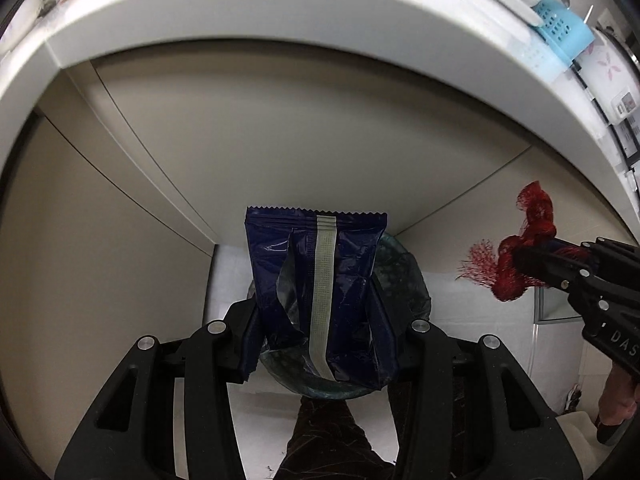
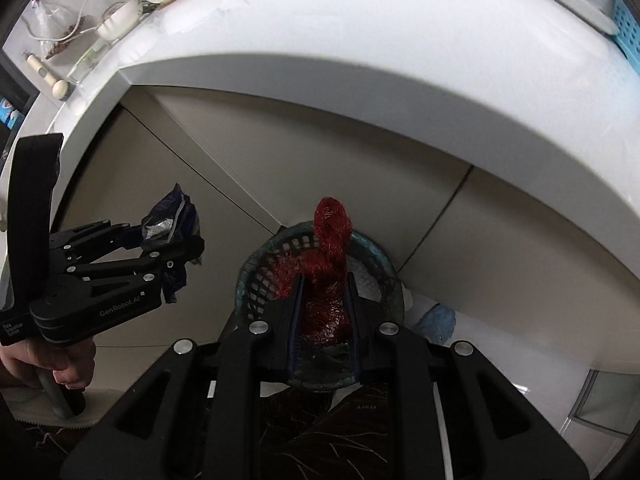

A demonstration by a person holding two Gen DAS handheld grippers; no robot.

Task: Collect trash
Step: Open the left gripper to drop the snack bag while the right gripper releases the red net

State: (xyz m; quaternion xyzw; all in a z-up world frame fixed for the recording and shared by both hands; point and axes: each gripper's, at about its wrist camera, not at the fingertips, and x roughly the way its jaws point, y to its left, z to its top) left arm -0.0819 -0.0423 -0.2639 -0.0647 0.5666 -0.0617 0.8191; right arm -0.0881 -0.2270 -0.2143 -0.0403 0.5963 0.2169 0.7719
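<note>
My left gripper [image 1: 320, 312] is shut on a dark blue snack wrapper [image 1: 320, 276] with a grey seam strip, held upright over a round teal waste basket [image 1: 404, 276] on the floor. From the right wrist view that wrapper [image 2: 170, 220] looks crumpled in the left gripper [image 2: 176, 248]. My right gripper [image 2: 323, 292] is shut on a bunched red mesh net bag [image 2: 330, 240], which hangs above the open basket [image 2: 256, 280]. In the left wrist view the red net [image 1: 528, 240] and the right gripper [image 1: 520, 260] are at the right.
A white countertop edge [image 1: 280, 12] curves overhead, with beige cabinet doors [image 1: 240, 140] below it. A blue dish rack [image 1: 560, 28] holds plates at the right. Bowls and utensils [image 2: 120, 20] lie on the counter at the left. A dark rug [image 1: 320, 440] lies under me.
</note>
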